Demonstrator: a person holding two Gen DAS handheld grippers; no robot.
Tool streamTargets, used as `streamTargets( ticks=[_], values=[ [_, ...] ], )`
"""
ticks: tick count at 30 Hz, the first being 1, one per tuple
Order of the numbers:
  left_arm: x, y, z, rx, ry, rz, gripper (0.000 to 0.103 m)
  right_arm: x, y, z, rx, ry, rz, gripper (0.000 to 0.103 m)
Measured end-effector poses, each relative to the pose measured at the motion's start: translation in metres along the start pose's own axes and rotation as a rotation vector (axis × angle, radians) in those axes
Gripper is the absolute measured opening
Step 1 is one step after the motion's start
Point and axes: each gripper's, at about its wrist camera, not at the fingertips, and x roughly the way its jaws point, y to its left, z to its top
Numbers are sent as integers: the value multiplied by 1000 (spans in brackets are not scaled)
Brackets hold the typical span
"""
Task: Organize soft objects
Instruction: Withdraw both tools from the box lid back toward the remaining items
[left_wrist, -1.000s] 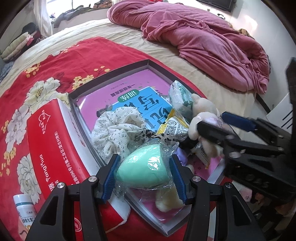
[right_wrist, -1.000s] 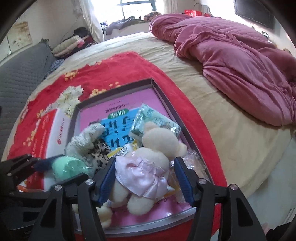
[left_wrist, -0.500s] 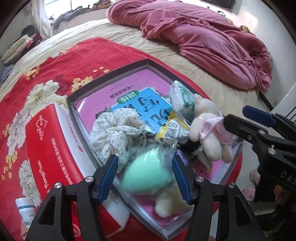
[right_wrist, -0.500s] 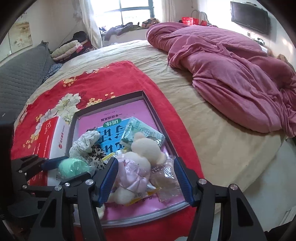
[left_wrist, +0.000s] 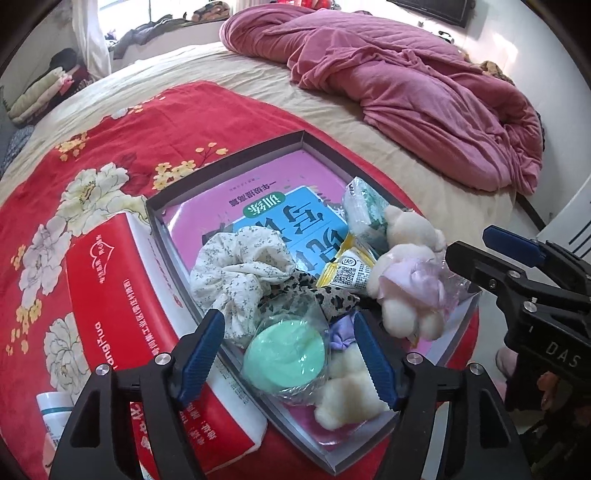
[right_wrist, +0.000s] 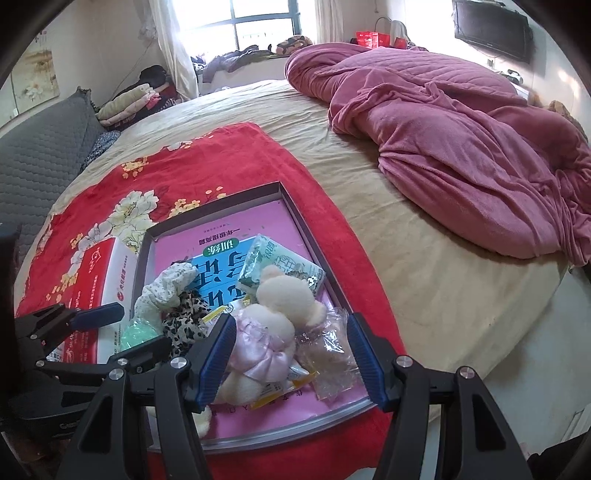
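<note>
The left wrist view shows a white bottle (left_wrist: 51, 410) beside the red box (left_wrist: 122, 317); the right wrist view shows a window (right_wrist: 255, 18) instead. Both the left tongs (left_wrist: 290, 363) and right tongs (right_wrist: 291, 363) gape open, gripping nothing. The tray (left_wrist: 258, 155) on the bed holds a bagged green sponge (left_wrist: 284, 356), floral scrunchie (left_wrist: 240, 273) and teddy bear (right_wrist: 273, 314)

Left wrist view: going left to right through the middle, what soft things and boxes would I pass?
Red tissue box → white floral fabric scrunchie → cream plush bear in pink dress → right gripper.
</note>
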Motion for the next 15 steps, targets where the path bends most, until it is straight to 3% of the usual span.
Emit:
streamTargets(
  ticks=[15],
  values=[
    [-32, 10, -5, -17, -50, -11, 75, -15, 13, 3, -14, -17, -9, 62]
  ],
)
